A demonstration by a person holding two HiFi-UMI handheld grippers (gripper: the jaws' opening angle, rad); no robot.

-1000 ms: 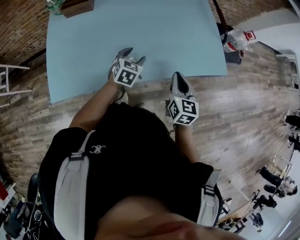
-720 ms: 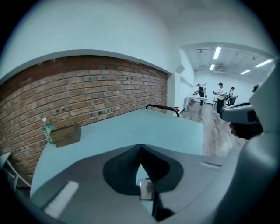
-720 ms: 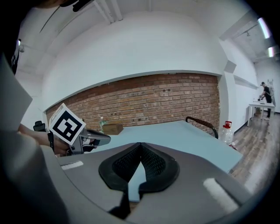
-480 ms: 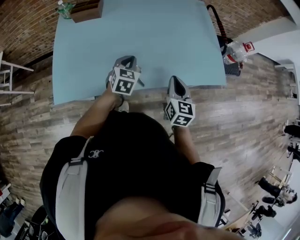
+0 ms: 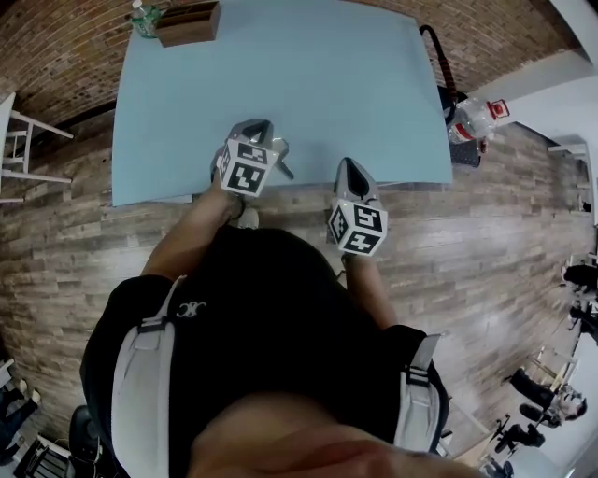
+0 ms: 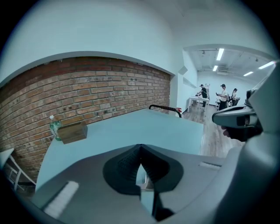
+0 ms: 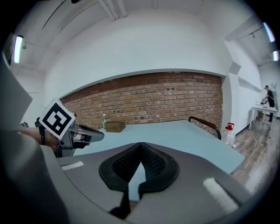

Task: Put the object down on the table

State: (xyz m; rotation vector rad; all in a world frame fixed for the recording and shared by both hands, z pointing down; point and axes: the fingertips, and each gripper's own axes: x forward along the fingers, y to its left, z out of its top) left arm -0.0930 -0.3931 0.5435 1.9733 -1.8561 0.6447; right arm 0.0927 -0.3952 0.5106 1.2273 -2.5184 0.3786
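Note:
My left gripper (image 5: 256,124) hovers over the near edge of the light blue table (image 5: 308,75), its jaws shut with nothing between them. In the left gripper view the two dark pads meet at the tip of the left gripper (image 6: 140,147), and only table top (image 6: 131,127) lies beyond. My right gripper (image 5: 349,161) is held just off the table's front edge, over the wooden floor, also shut and empty (image 7: 141,145). No loose object shows in either grip or on the table near them.
A wooden box (image 5: 187,21) and a small plastic bottle (image 5: 142,17) stand at the table's far left corner. A dark chair back (image 5: 437,51) and a large clear bottle (image 5: 472,114) are off the right side. People stand far back (image 6: 223,95).
The left gripper's jaws, apart a second ago, have come together. Both grippers stay near the table's front edge while the head view has shifted slightly.

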